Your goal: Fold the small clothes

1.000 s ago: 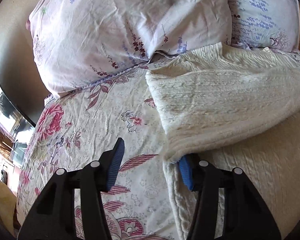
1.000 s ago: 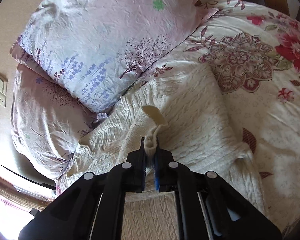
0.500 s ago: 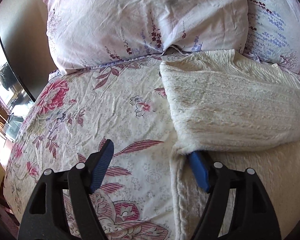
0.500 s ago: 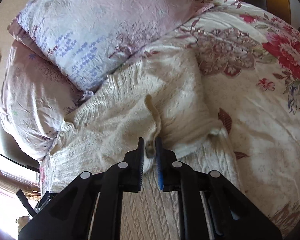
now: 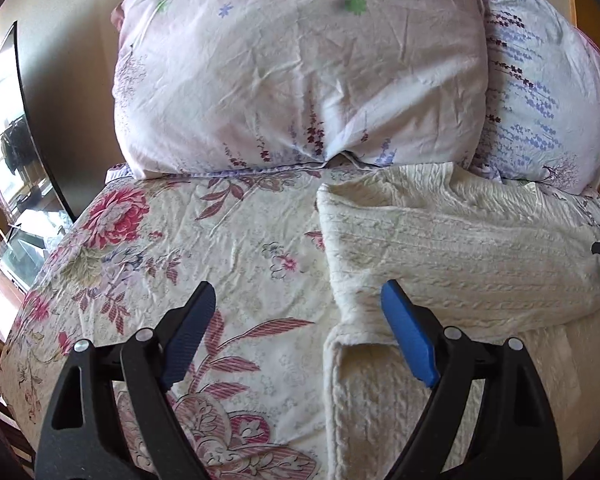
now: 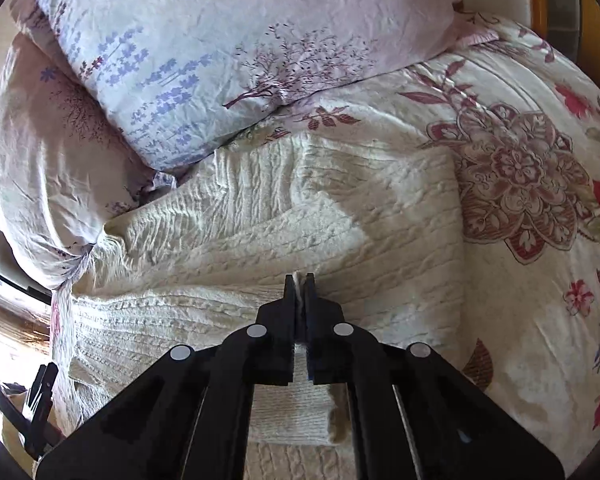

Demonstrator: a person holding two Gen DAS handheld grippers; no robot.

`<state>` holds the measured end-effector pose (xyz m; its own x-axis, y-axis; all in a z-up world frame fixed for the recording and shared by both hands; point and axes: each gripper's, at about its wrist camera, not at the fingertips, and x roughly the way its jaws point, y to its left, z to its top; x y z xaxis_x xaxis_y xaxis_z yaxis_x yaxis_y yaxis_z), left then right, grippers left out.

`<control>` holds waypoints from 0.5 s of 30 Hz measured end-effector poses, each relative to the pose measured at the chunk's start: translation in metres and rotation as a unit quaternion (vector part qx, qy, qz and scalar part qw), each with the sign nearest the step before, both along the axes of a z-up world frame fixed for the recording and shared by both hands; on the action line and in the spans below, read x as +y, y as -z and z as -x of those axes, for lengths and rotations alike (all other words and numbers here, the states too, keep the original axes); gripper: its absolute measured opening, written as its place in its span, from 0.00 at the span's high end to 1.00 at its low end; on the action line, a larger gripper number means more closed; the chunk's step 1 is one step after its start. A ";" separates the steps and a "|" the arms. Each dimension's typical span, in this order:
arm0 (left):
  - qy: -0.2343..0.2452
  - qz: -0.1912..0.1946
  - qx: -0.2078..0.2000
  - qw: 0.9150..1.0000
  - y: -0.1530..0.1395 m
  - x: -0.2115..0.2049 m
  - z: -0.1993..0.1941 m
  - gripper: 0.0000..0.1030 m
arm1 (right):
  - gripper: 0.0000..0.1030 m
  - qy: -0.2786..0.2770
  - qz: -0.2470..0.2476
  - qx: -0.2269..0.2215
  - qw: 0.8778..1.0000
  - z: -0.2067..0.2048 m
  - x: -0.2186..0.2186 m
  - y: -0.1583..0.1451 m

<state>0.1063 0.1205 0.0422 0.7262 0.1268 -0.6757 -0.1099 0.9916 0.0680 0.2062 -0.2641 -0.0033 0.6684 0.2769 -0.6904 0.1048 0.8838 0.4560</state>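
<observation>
Plainly unlabelled, the cream sweater (image 6: 340, 216) is pinched by the right gripper (image 6: 299, 280), while the left gripper (image 5: 300, 308) beside it has just been opening, empty.

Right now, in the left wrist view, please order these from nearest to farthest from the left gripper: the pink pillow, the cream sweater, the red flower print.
1. cream sweater, beside the left gripper's right finger.
2. red flower print, upper left on the bedspread.
3. pink pillow, at the bed's head.

Left gripper (image 5: 296, 300) fingers (image 5: 410, 340) just spread wide above cream sweater's (image 5: 460, 256) edge.
</observation>
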 end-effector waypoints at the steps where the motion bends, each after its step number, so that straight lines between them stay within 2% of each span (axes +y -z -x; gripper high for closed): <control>1: 0.007 -0.005 0.004 1.000 0.002 -0.008 -0.007 0.18 | 0.96 0.006 0.001 -0.017 1.000 0.001 -0.001 -0.007; 3: 0.016 -0.014 0.010 1.000 0.008 -0.022 -0.020 0.18 | 0.96 0.024 0.002 -0.043 0.999 -0.001 -0.004 -0.019; 5: 0.017 -0.023 0.017 0.999 0.013 -0.032 -0.032 0.18 | 0.96 0.042 0.007 -0.045 0.998 -0.007 -0.006 -0.022; 6: 0.014 -0.026 0.022 0.999 0.016 -0.035 -0.037 0.18 | 0.96 0.048 0.017 -0.035 0.998 -0.013 -0.005 -0.019; 8: 0.008 -0.027 0.036 0.999 0.023 -0.036 -0.047 0.18 | 0.96 0.038 0.043 0.013 0.998 -0.027 0.000 -0.001; 9: 0.003 -0.027 0.047 0.999 0.027 -0.035 -0.051 0.18 | 0.96 0.033 0.043 0.035 0.998 -0.029 0.000 0.006; 10: -0.002 -0.027 0.056 0.998 0.030 -0.033 -0.054 0.18 | 0.96 0.036 0.033 0.035 0.998 -0.025 -0.003 0.008; 11: -0.008 -0.024 0.061 0.998 0.033 -0.030 -0.054 0.18 | 0.92 0.043 0.015 0.022 0.999 -0.016 -0.008 0.007; 14: -0.027 -0.012 0.058 0.998 0.032 -0.016 -0.051 0.18 | 0.66 0.062 -0.031 -0.004 0.998 0.008 -0.031 -0.003; 15: -0.031 -0.008 0.054 0.998 0.029 -0.012 -0.051 0.18 | 0.65 0.058 -0.036 -0.002 0.998 0.014 -0.035 -0.003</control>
<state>0.1573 0.1082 0.0127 0.6403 0.1804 -0.7467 -0.1617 0.9819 0.0985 0.1922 -0.2994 -0.0007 0.7016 0.2467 -0.6684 0.2023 0.8306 0.5189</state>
